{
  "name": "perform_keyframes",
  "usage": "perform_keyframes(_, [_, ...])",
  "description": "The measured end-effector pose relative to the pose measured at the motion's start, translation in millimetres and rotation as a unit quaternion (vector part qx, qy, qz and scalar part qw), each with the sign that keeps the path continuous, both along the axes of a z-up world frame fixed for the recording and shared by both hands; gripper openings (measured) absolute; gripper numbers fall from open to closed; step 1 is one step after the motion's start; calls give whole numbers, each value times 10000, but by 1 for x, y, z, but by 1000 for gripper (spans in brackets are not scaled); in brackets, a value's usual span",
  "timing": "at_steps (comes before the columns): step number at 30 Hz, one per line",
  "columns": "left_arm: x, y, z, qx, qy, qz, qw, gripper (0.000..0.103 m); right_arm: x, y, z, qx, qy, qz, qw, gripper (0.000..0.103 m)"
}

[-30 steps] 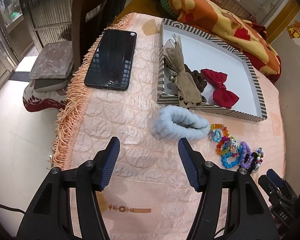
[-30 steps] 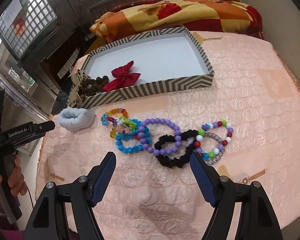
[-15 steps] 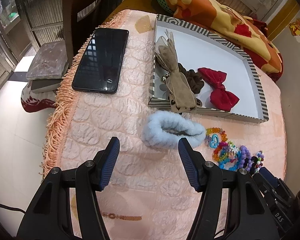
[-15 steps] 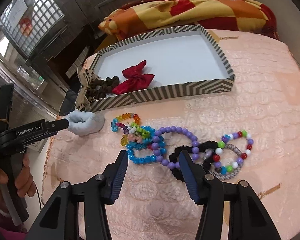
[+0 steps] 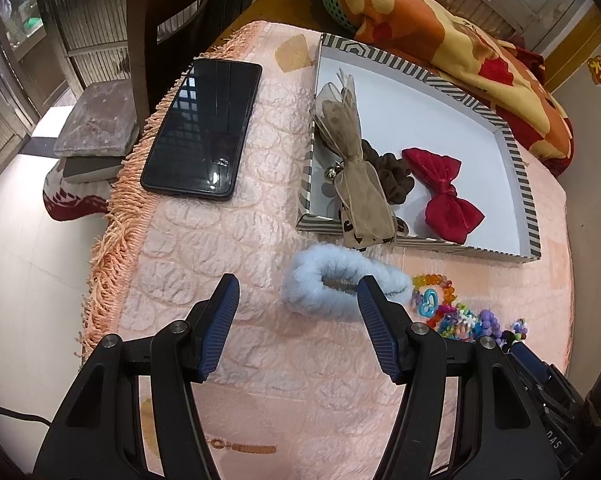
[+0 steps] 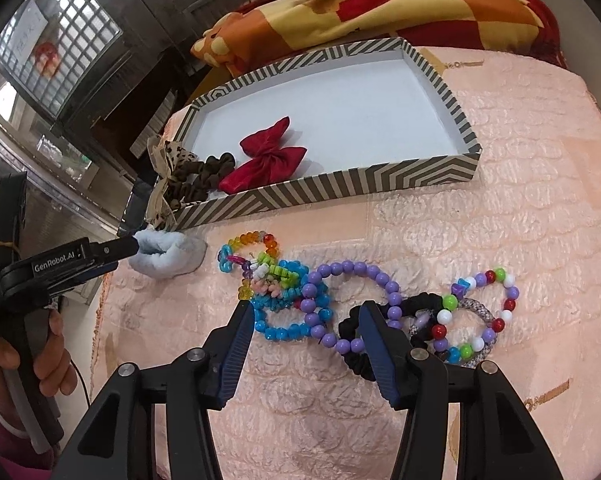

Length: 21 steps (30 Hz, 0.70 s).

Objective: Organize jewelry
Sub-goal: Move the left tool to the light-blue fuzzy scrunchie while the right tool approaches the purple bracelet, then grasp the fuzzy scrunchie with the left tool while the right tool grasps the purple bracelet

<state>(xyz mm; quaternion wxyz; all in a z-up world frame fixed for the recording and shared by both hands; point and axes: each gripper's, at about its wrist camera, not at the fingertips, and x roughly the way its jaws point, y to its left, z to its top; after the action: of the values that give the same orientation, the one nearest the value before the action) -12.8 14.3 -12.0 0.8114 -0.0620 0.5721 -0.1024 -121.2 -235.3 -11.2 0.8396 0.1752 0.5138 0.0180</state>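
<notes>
Holding a gripper in each hand, we work over the pink quilted cloth (image 6: pixel 500 208). Our right gripper (image 6: pixel 306 332) points down at the tangle of bracelets; its jaws have just been closing and now stand partly apart, with the purple bead bracelet (image 6: pixel 352 276) and the blue bead bracelet (image 6: pixel 288 328) lying in the gap, no pad pressing on either. The black scrunchie (image 6: pixel 350 330) sits at the right finger. Our left gripper (image 5: pixel 296 308) has its jaws spread wide, its right finger at the opening of the fluffy light blue scrunchie (image 5: pixel 312 284), nothing clamped. The striped tray (image 6: pixel 340 190) lies beyond the bracelets and holds the red bow (image 6: pixel 268 160), a brown scrunchie (image 6: pixel 204 176) and a tan bow (image 5: pixel 356 168) draped over its rim. A black phone (image 5: pixel 204 128) rests left of the tray.
</notes>
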Motion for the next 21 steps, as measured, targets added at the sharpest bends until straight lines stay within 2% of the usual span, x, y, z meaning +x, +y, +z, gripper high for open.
perform_keyframes(3, [3, 2, -1, -137, 46, 43, 9999, 62, 2, 0, -2, -3, 24, 45, 10000, 52])
perform_keyframes(6, [6, 8, -2, -507, 75, 91, 9986, 67, 3, -1, -4, 4, 33, 46, 10000, 52])
perform_keyframes(12, [12, 1, -8, -365, 202, -8, 9991, 67, 9, -2, -11, 84, 48, 164, 9998, 52])
perform_keyframes(19, [10, -7, -22, -184, 313, -115, 9993, 67, 19, 0, -18, 207, 36, 338, 9992, 38])
perform_keyframes(21, [11, -8, -22, -182, 256, -96, 9995, 67, 23, 0, -21, 235, 37, 367, 9990, 31])
